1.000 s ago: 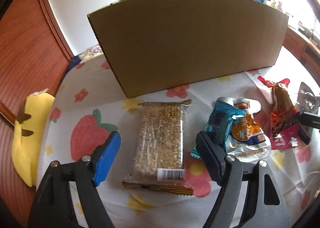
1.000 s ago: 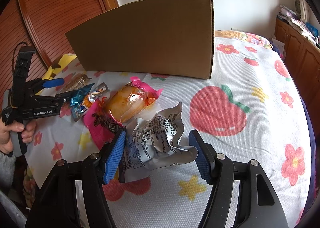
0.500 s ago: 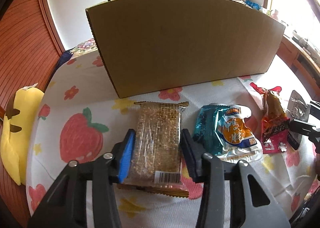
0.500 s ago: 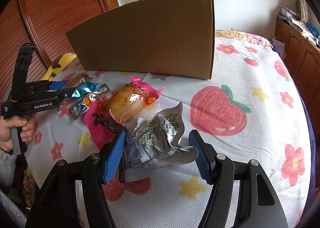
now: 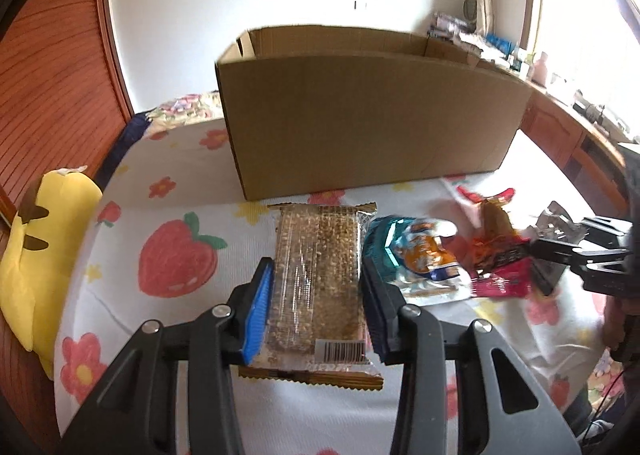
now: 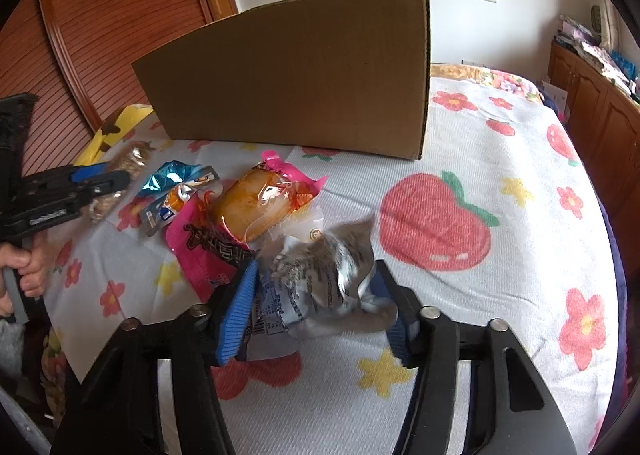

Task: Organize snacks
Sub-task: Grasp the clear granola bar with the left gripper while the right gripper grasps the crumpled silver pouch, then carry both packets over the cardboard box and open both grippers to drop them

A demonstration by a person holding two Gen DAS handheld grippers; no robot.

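Two grabs made, nothing seen boxed yet.
My left gripper [image 5: 316,303] clamps the grain bar [image 5: 318,279]; my right gripper [image 6: 316,311] has just closed on the silver packet [image 6: 320,279], blurred, likely gripped. Cardboard box [image 5: 372,123] behind; blue packet [image 6: 176,191] and pink packet [image 6: 248,211] lie on the bedsheet [image 6: 520,255].

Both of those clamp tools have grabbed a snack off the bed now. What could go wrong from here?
1. The silver foil packet is crumpled and held only by its edges in the right gripper, which has just been closing; it may slip.
2. The tall cardboard box has a high wall; the long granola bar, clamped in the left gripper, could catch its rim.
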